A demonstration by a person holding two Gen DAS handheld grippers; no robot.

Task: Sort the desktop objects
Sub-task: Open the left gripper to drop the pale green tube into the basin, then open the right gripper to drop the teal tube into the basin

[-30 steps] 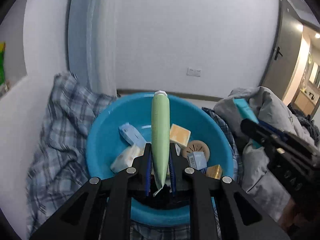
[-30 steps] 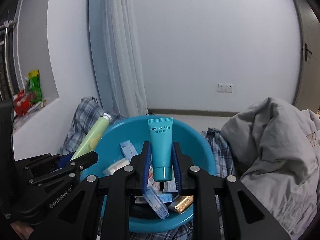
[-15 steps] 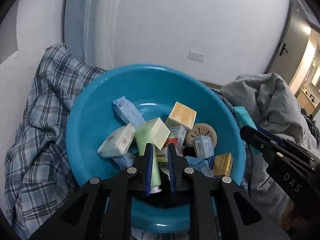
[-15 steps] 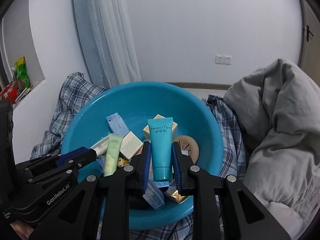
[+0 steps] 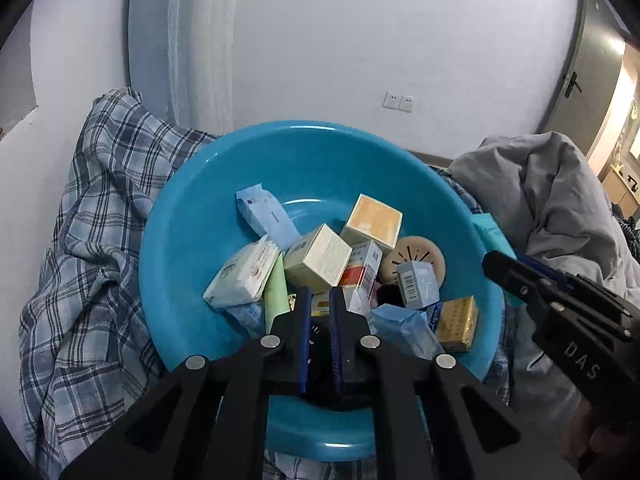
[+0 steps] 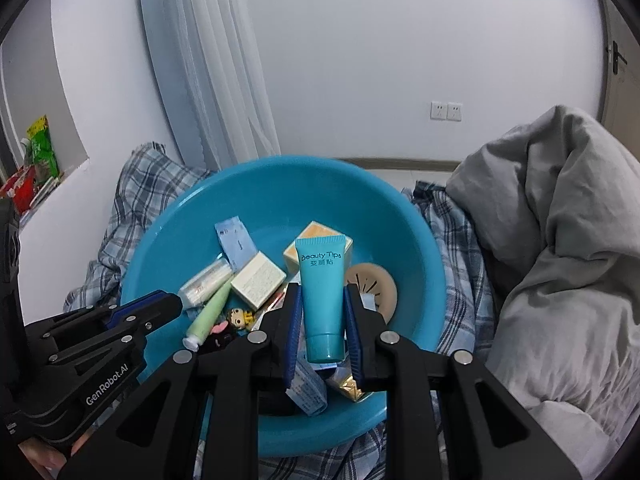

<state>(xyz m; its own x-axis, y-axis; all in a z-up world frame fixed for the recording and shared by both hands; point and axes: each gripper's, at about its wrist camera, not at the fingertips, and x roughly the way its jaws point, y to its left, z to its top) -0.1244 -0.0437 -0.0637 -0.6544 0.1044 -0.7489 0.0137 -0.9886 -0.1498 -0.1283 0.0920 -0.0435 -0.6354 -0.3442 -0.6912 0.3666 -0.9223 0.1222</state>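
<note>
The place is a home bedroom: a rumpled grey quilt (image 6: 560, 240) and a blue-and-white plaid sheet (image 5: 92, 240) cover a bed, a sheer white curtain (image 6: 216, 72) hangs by the plain white wall (image 6: 400, 40), and a grey door with a lever handle (image 5: 576, 80) opens onto a lit room.

Your right claw (image 6: 322, 320) grips a teal tube (image 6: 322, 300) upright between its blue pads, cap end nearest you. Just beyond sits the blue basin (image 6: 416, 248) on a plaid cloth (image 6: 132, 184), holding small boxes, a round tan disc (image 6: 374, 284) and a pale green tube (image 6: 210, 312). Your left claw (image 6: 168, 304) reaches in from the left, its tip above the basin's near-left rim. A grey quilt (image 6: 560, 220) lies to the right.
</note>
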